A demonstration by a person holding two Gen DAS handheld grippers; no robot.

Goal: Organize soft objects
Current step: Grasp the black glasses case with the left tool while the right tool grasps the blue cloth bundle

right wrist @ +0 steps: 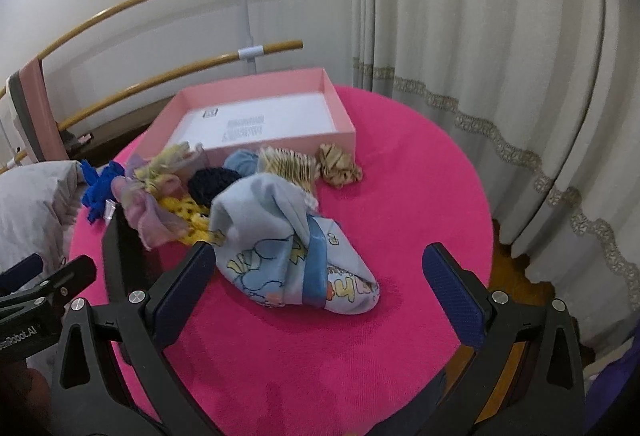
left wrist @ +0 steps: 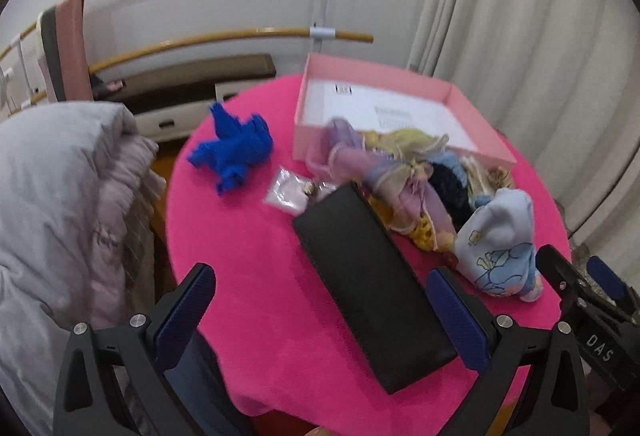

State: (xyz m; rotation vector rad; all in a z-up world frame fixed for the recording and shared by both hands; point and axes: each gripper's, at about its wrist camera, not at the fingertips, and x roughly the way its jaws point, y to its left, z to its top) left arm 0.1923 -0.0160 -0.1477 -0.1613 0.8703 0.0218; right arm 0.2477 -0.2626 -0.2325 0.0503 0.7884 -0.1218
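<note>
A round table with a pink cloth (left wrist: 256,268) holds a pile of soft things. A light blue printed cloth (right wrist: 288,256) lies nearest, between my right gripper's open fingers. My right gripper (right wrist: 320,284) is open and empty just above it. The cloth also shows in the left wrist view (left wrist: 500,236). Behind it lie a purple and yellow scrunchie bundle (left wrist: 372,164), a dark navy knit piece (right wrist: 212,182) and a beige scrunchie (right wrist: 340,162). A bright blue knit piece (left wrist: 236,148) lies apart at the left. My left gripper (left wrist: 320,304) is open and empty over a black case (left wrist: 368,276).
An open pink box (left wrist: 400,112) with white paper inside stands at the back of the table. A small clear packet (left wrist: 286,190) lies by the black case. A grey padded jacket (left wrist: 52,204) hangs at the left. Curtains (right wrist: 500,76) hang at the right, wooden rails behind.
</note>
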